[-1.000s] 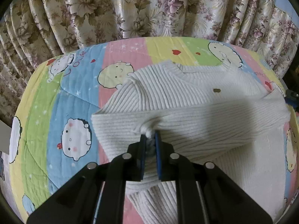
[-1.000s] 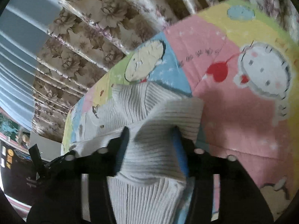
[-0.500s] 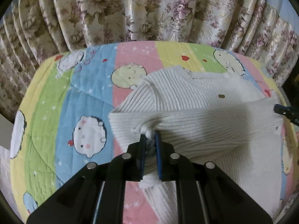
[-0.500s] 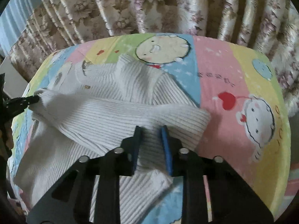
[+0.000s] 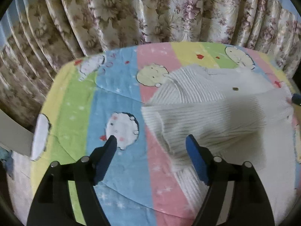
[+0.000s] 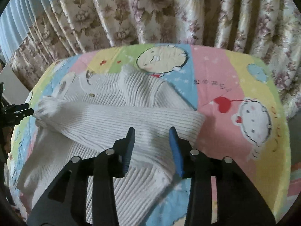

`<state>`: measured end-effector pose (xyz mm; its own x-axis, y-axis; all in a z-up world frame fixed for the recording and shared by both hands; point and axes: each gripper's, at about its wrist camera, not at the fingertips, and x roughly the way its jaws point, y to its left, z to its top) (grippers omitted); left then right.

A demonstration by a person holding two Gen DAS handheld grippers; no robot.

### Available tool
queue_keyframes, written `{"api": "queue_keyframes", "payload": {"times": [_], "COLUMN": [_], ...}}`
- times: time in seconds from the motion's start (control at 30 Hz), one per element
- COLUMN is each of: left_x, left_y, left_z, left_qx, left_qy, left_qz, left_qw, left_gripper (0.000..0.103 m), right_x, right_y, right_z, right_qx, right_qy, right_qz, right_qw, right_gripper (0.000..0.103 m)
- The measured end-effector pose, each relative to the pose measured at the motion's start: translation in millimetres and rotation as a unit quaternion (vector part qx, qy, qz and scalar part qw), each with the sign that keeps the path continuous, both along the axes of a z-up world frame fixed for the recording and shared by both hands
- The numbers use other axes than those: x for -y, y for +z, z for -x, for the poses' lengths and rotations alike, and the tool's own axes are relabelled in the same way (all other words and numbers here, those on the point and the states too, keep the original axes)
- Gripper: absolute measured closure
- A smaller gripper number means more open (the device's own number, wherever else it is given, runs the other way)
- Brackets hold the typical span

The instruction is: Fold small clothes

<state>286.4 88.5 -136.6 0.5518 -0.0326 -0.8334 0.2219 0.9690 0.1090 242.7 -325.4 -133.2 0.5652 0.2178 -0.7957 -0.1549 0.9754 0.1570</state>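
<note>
1. The white ribbed sweater [image 5: 216, 116] lies flat on the striped cartoon-print quilt [image 5: 116, 101], toward the right side of the bed in the left wrist view and toward the left side in the right wrist view.
2. Both sleeves are folded across the body and form one horizontal band from edge to edge; the collar [image 6: 128, 73] points toward the floral curtain [image 6: 150, 11] at the far edge of the bed.
3. The left gripper [image 5: 151, 144] has its jaws spread wide and opening. Nothing is held. The blue-padded right-hand finger stands over the folded sleeve end; the other finger stands over bare quilt, beside a printed cartoon face [image 5: 122, 130].
4. The right gripper [image 6: 152, 133] is partly parted, with its jaws opening. The sleeve fabric lies below and between the fingers, and the pads do not press on it.
5. In the right wrist view the tips of the left gripper appear at the left edge, just beside the far end of the folded band.
6. A small dark tag or button [image 5: 235, 89] sits on the sweater's chest, above the folded band.
</note>
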Motion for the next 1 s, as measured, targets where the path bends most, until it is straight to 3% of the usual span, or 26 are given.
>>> {"api": "queue_keyframes", "payload": {"times": [0.23,0.4,0.5,0.67,0.8,0.87,0.93,1.0], "left_x": [67,85,65,53,58,58,57,52], "left_y": [-7,-48,-50,-52,-40,-32,-25,-15], "left_z": [-9,-27,-25,-23,-14,-6,5,24], "left_qx": [0.028,-0.002,-0.014,-0.010,0.000,0.006,0.015,0.025], "left_qy": [-0.065,-0.071,-0.061,-0.046,-0.040,-0.036,-0.036,-0.029], "left_qz": [-0.052,-0.098,-0.054,-0.039,-0.042,-0.048,-0.056,-0.068], "left_qw": [0.9962,0.9926,0.9965,0.9981,0.9983,0.9982,0.9977,0.9970], "left_gripper": [0.027,0.025,0.025,0.025,0.024,0.017,0.014,0.011], "right_x": [-32,-72,-75,-35,-36,-41,-46,-52], "right_y": [1,-26,-45,-52,-45,-36,-23,-11], "right_z": [11,4,9,16,12,15,23,35], "right_qx": [0.042,0.038,0.025,0.013,0.007,0.012,0.022,0.034], "right_qy": [0.014,0.069,0.097,0.076,0.066,0.064,0.056,0.051], "right_qz": [0.097,0.161,0.201,0.173,0.155,0.142,0.125,0.114], "right_qw": [0.994,0.984,0.974,0.982,0.986,0.988,0.990,0.992], "right_gripper": [0.062,0.063,0.063,0.059,0.058,0.056,0.050,0.037]}}
